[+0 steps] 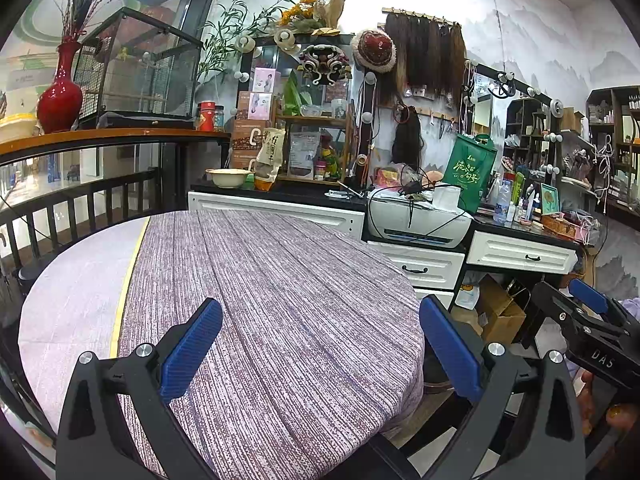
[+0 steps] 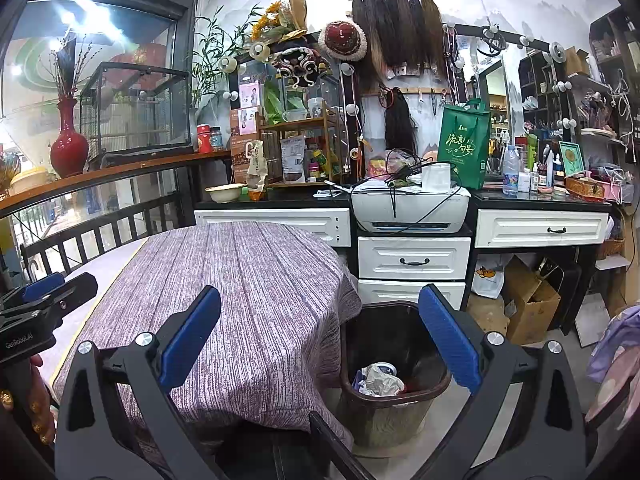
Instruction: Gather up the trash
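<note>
Both claws, left (image 1: 320, 354) and right (image 2: 320, 344), gape empty over the table (image 1: 280, 280); crumpled paper trash (image 2: 378, 380), likely light and soft, pinchable anywhere, lies in the bin (image 2: 400, 398).

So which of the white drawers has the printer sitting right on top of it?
The upper middle drawer, with the curved black handle, directly under the white printer. The wider drawer to its right sits under the black countertop instead.
</note>
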Available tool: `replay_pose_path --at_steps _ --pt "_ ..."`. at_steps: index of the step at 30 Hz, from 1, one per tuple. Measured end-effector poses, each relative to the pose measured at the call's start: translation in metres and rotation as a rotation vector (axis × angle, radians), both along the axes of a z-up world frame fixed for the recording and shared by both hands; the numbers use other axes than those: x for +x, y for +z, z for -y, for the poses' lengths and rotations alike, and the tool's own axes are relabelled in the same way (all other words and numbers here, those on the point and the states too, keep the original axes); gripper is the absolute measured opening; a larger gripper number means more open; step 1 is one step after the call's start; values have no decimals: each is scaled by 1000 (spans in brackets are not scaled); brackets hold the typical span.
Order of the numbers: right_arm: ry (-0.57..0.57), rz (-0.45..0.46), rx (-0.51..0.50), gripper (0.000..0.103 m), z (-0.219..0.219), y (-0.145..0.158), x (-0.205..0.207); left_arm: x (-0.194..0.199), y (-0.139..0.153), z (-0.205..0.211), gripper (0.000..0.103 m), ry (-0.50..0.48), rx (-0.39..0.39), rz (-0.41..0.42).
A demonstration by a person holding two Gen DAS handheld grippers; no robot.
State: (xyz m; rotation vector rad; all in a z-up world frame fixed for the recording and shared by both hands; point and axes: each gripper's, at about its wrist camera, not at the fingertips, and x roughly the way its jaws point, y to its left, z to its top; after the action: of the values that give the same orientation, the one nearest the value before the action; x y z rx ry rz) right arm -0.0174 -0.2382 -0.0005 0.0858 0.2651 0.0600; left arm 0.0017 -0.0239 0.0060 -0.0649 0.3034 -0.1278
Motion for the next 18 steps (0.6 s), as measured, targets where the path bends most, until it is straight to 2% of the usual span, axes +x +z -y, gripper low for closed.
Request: replay_pose_path --at_steps 18 --pt "-1 -3 2 97 0 0 0 -3 -4 6 98 10 18 9"
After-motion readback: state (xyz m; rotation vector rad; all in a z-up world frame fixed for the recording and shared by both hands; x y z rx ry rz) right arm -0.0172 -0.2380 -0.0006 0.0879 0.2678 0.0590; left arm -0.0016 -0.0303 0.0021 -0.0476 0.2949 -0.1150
